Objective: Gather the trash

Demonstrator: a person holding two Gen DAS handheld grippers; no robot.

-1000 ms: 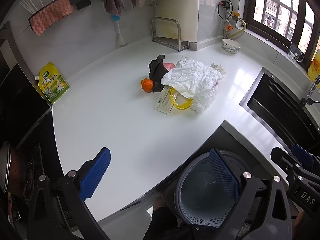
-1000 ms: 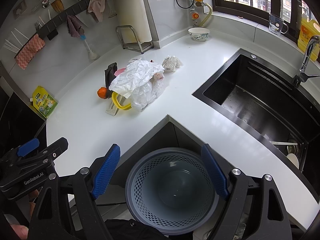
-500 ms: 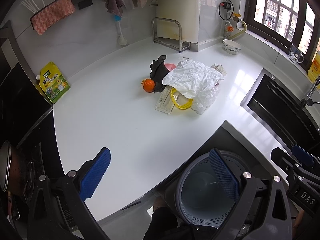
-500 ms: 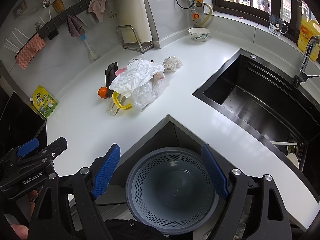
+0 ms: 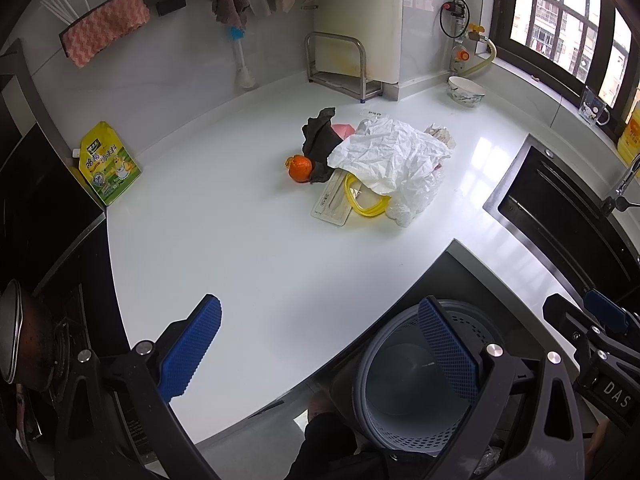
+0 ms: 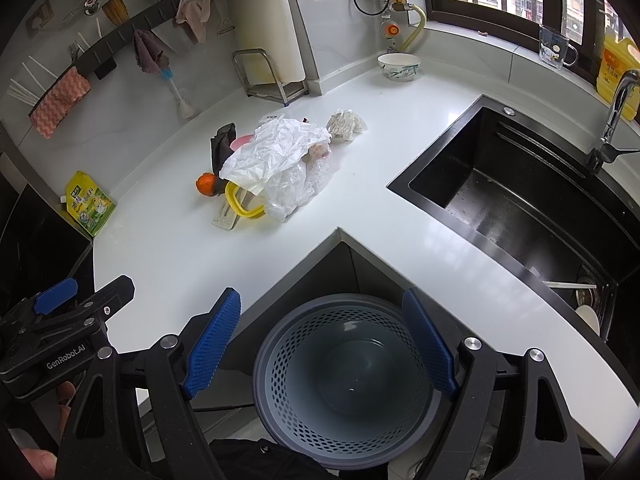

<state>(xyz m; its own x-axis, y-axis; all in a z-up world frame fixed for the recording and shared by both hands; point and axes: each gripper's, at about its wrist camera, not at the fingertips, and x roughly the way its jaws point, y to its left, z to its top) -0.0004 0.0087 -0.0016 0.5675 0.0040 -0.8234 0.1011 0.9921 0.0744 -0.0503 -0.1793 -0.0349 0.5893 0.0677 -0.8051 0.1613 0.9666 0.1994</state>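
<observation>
Your trash pile [image 6: 276,168] sits in the middle of the white counter [image 6: 168,240], with an orange [image 6: 206,183] touching its left side and a bowl [image 6: 399,66] far behind. The gray bin [image 6: 344,384] is at the bottom, below both grippers. Your left gripper [image 5: 320,354] and right gripper [image 6: 320,344] are wide open, holding nothing, well apart from the pile.

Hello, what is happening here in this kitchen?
A person holds two hand-held grippers above a white counter. The left hand-held gripper and the right hand-held gripper are both open and hold nothing. A pile of trash lies on the counter, untouched. The gray bin below looks empty.
</observation>
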